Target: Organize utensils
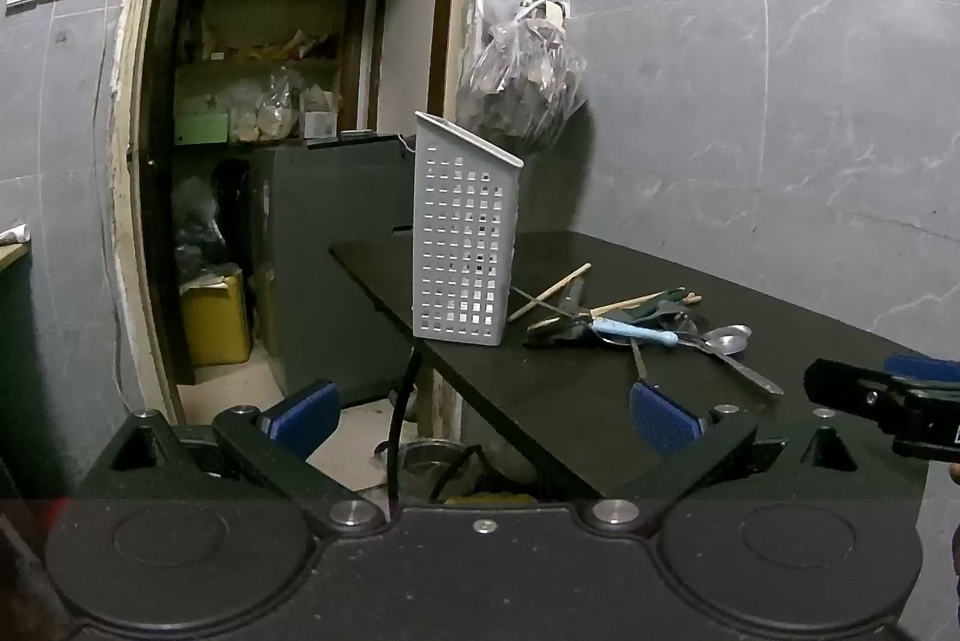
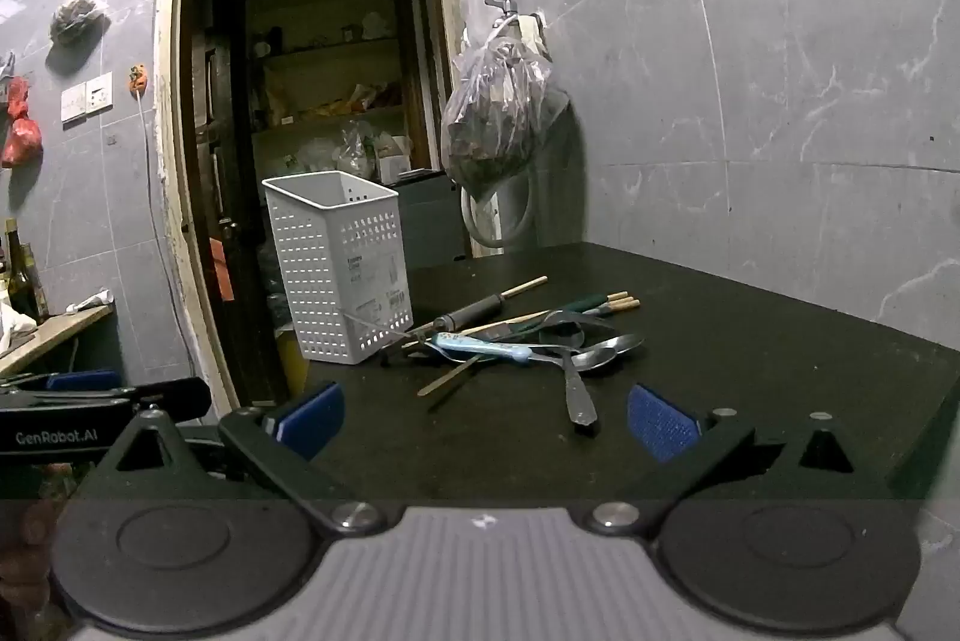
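Observation:
A white perforated utensil holder [image 1: 463,245] [image 2: 342,269] stands upright at the left corner of a black table [image 1: 600,401] [image 2: 750,341]. Right of it lies a loose pile of utensils [image 1: 636,326] [image 2: 516,335]: metal spoons [image 2: 600,353], wooden chopsticks [image 2: 618,303], a light blue-handled tool [image 1: 636,330] [image 2: 486,346] and a dark-handled knife. My left gripper [image 1: 483,416] hovers open before the table's left edge with nothing between its blue pads. My right gripper [image 2: 486,422] is open over the table's front, short of the pile, also empty.
A plastic bag [image 1: 519,83] [image 2: 495,119] hangs from a wall tap behind the table. An open doorway [image 1: 288,131] on the left leads to a storeroom with shelves and a yellow can [image 1: 216,323]. Grey tiled wall rises at right. Each gripper shows at the other view's edge.

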`<state>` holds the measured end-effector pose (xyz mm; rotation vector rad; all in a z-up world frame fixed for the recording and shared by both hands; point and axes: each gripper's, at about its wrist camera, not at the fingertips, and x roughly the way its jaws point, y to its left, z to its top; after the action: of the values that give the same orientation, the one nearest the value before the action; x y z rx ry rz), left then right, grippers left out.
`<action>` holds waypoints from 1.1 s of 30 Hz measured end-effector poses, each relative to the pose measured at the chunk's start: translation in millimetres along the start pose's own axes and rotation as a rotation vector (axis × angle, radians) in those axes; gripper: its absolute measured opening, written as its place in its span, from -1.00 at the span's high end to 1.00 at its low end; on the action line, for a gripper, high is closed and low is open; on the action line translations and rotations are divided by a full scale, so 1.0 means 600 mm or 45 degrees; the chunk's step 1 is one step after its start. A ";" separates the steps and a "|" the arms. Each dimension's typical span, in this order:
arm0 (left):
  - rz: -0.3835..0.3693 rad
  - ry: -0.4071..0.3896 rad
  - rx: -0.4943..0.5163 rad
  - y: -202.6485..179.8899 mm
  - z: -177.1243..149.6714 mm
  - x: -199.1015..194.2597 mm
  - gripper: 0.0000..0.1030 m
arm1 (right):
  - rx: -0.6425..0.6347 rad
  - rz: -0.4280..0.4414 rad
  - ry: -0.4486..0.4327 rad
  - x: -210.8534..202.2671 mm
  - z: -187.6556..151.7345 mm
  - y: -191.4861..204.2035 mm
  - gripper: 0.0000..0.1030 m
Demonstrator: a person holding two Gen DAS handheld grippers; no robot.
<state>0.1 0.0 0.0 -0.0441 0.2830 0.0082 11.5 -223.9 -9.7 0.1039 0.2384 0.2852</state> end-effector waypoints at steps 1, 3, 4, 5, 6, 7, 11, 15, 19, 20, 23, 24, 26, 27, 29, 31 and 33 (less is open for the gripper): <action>0.004 0.003 0.002 0.000 0.000 0.000 -0.99 | -0.002 0.000 0.000 0.000 0.000 0.000 -1.00; 0.009 0.008 0.006 -0.006 -0.004 0.003 -0.99 | -0.003 0.000 0.003 0.000 0.000 0.000 -1.00; 0.010 0.012 0.006 -0.006 -0.007 0.005 -0.99 | -0.003 -0.001 0.003 0.001 0.000 0.000 -1.00; 0.012 0.017 0.004 -0.002 -0.008 0.005 -0.99 | -0.004 -0.001 0.002 0.001 0.000 0.000 -1.00; 0.014 0.018 0.004 -0.001 -0.007 0.003 -0.99 | -0.005 -0.002 0.001 0.001 -0.001 0.000 -1.00; 0.017 0.018 0.004 -0.001 -0.008 0.002 -0.99 | -0.004 -0.002 0.002 0.001 -0.001 0.000 -1.00; 0.016 0.037 0.013 0.000 -0.002 0.003 -0.99 | 0.000 -0.005 0.005 0.002 -0.001 0.000 -1.00; 0.016 0.037 0.011 0.001 -0.004 0.003 -0.99 | 0.000 -0.004 0.006 0.003 -0.002 -0.001 -1.00; 0.014 0.040 0.013 0.000 -0.004 0.003 -0.99 | 0.000 -0.004 0.006 0.002 -0.002 0.000 -1.00; 0.014 0.039 0.013 0.000 -0.004 0.003 -0.99 | -0.001 -0.005 0.007 0.002 -0.002 0.000 -1.00; 0.015 0.041 0.014 0.000 -0.004 0.005 -0.99 | 0.000 -0.004 0.007 0.002 -0.003 0.000 -1.00; 0.015 0.041 0.013 0.000 -0.004 0.005 -0.99 | 0.000 -0.004 0.007 0.002 -0.003 0.000 -1.00; 0.015 0.041 0.014 -0.001 -0.004 0.005 -0.99 | 0.000 -0.004 0.007 0.002 -0.003 -0.001 -1.00; 0.017 0.041 0.014 -0.001 -0.004 0.005 -0.99 | 0.000 -0.005 0.008 0.002 -0.003 -0.001 -1.00; 0.016 0.042 0.015 -0.001 -0.004 0.005 -0.99 | 0.000 -0.006 0.009 0.002 -0.002 0.000 -1.00; 0.016 0.042 0.016 -0.001 -0.004 0.005 -0.99 | 0.001 -0.005 0.009 0.002 -0.002 0.000 -1.00; 0.016 0.041 0.016 -0.001 -0.004 0.005 -0.99 | 0.000 -0.005 0.009 0.002 -0.002 0.000 -1.00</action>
<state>2.3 -0.6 -3.1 -0.0302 0.3155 0.0182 12.3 -223.3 -11.3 0.1028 0.2459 0.2820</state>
